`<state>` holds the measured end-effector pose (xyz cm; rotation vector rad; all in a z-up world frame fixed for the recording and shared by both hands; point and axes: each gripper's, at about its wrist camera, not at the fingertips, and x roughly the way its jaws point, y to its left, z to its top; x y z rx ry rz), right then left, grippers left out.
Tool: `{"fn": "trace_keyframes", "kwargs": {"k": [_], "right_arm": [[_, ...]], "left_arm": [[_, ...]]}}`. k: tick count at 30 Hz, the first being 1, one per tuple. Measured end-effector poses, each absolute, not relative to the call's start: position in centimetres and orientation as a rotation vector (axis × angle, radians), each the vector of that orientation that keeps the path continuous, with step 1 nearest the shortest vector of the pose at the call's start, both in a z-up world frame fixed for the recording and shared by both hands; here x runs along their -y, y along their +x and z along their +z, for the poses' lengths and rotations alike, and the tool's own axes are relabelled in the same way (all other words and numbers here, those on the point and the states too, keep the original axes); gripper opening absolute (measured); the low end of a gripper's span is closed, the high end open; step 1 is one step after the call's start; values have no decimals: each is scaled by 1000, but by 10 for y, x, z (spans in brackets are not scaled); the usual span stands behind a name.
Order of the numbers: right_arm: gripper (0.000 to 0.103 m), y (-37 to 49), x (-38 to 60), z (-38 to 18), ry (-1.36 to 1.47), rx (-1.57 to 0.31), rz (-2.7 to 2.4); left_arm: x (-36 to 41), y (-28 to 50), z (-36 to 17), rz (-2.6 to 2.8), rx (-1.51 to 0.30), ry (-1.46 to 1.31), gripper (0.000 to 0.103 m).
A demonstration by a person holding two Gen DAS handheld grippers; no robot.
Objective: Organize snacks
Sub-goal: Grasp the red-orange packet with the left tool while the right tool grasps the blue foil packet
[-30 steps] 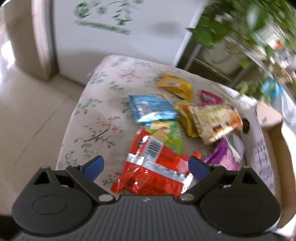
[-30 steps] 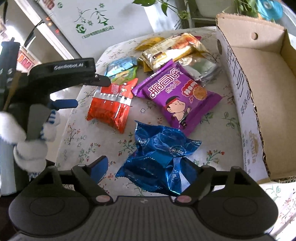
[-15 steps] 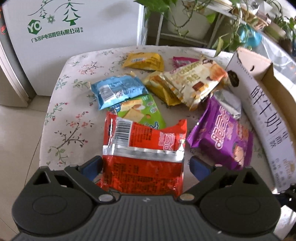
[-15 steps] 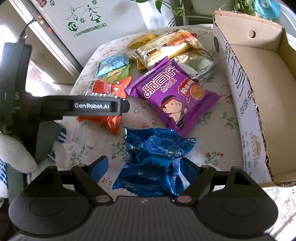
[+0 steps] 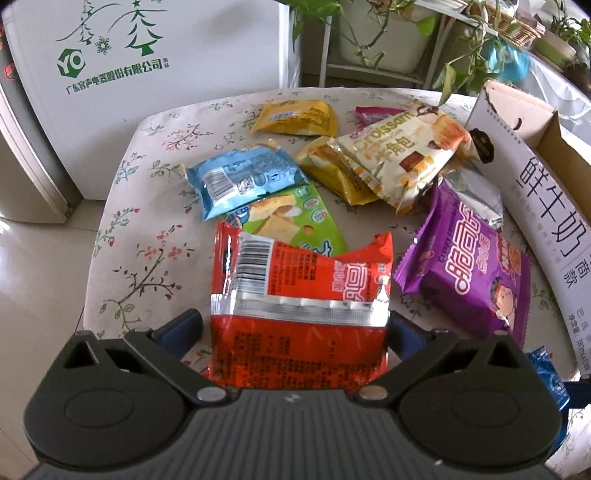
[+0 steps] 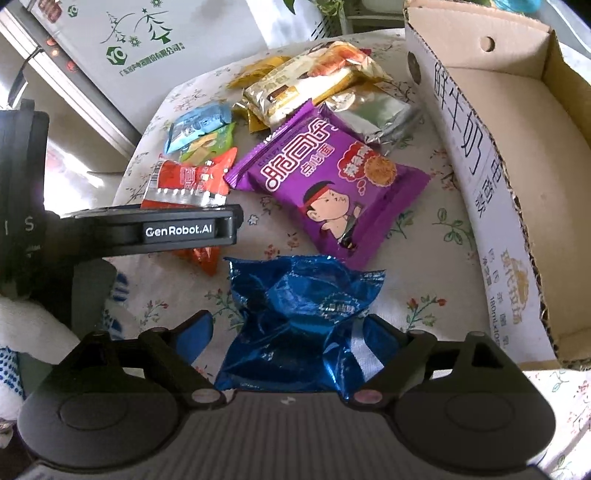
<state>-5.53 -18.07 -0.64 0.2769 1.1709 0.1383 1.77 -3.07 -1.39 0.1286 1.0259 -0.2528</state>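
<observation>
A red snack packet [image 5: 295, 295] lies flat on the flowered tablecloth [image 5: 147, 229]. My left gripper [image 5: 293, 328] straddles its near end with the jaws opening wide. A sliver of cloth shows beside the left pad. A crumpled blue foil packet [image 6: 299, 317] lies between the fingers of my right gripper [image 6: 288, 332], whose jaws are also opening; there is a gap at the left pad. In the right wrist view, one black finger [image 6: 177, 230] of the left gripper hangs over the red packet [image 6: 184, 177]. An open cardboard box [image 6: 480, 155] stands at the right with nothing in it.
A purple packet [image 5: 469, 273] lies between the red one and the box [image 5: 535, 192]. Farther back lie croissant [image 5: 402, 162], yellow [image 5: 295, 118], light blue [image 5: 243, 177], green [image 5: 291, 218] and silver [image 5: 476, 195] packets. A white appliance [image 5: 147, 55] and plants [image 5: 406, 29] stand behind. A gloved hand [image 6: 29, 332] is at left.
The left gripper rolled upright and came down over the red packet, with its fingers spreading. The right gripper stayed over the blue packet while its fingers widened a little.
</observation>
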Motion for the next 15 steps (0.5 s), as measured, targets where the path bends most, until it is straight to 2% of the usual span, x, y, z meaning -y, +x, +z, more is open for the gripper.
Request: {"fn": "trace_keyframes", "kwargs": {"k": [3,5,10,15], "right_arm": [[86,-56,181,-6,255,-1163,132],[75,-57,182,-5,245,-1158,136],[71,-58,185,-2,273,-1153,158],[68,-59,184,5,279,-1130,183]], "left_arm": [[29,15,-13,-247,-1025,133,103],[27,12,-12,-230,-1021,121,97],[18,4,-6,-202,-991,86,77],[3,-6,-1,-170,-984,13,73]]}}
